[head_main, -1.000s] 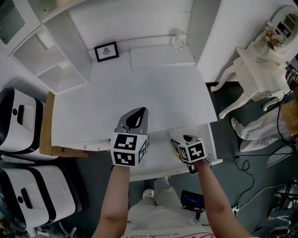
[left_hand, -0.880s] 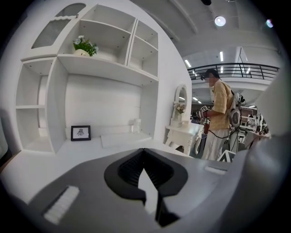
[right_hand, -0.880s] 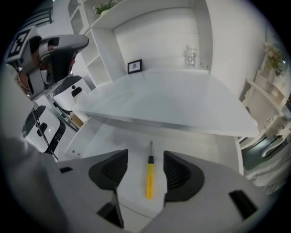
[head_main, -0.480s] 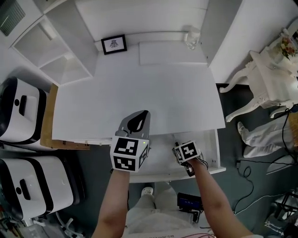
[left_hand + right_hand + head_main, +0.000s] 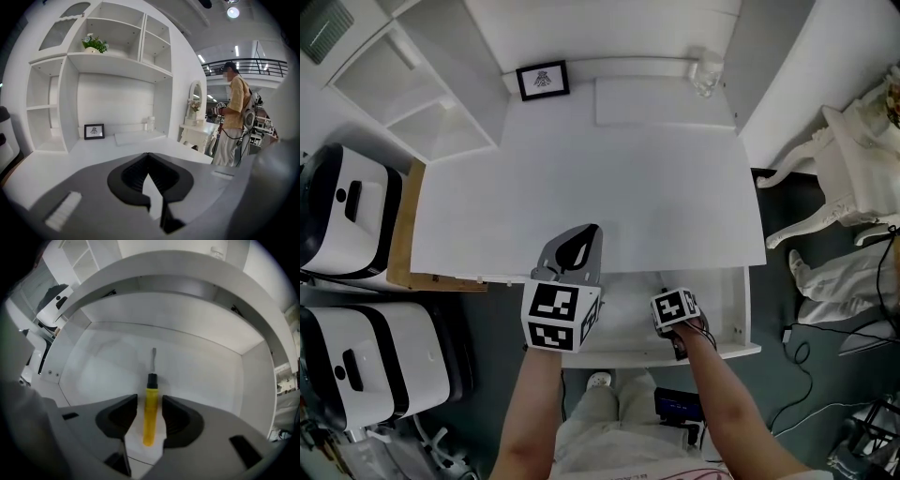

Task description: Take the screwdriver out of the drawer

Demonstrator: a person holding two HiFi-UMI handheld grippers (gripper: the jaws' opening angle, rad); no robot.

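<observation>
A screwdriver (image 5: 150,416) with a yellow handle, black collar and thin metal shaft lies on the floor of the open white drawer (image 5: 201,376), shaft pointing to the drawer's back. My right gripper (image 5: 150,401) points steeply down into the drawer (image 5: 739,314). Its jaws stand on either side of the yellow handle and are closing, with a thin gap still on each side. In the head view its marker cube (image 5: 675,307) hides the screwdriver. My left gripper (image 5: 584,232) hovers over the desk's front edge, shut and holding nothing (image 5: 148,154).
The white desk top (image 5: 581,178) carries a framed picture (image 5: 542,81) and a glass jar (image 5: 706,73) at the back. White shelves (image 5: 403,84) rise at the left; two white machines (image 5: 347,216) stand beside the desk. A white ornate table (image 5: 853,159) is at right. A person (image 5: 234,122) stands far off.
My right gripper has sunk into the drawer and tipped further downward, and its cube now covers the screwdriver in the head view. The left gripper has barely shifted.
</observation>
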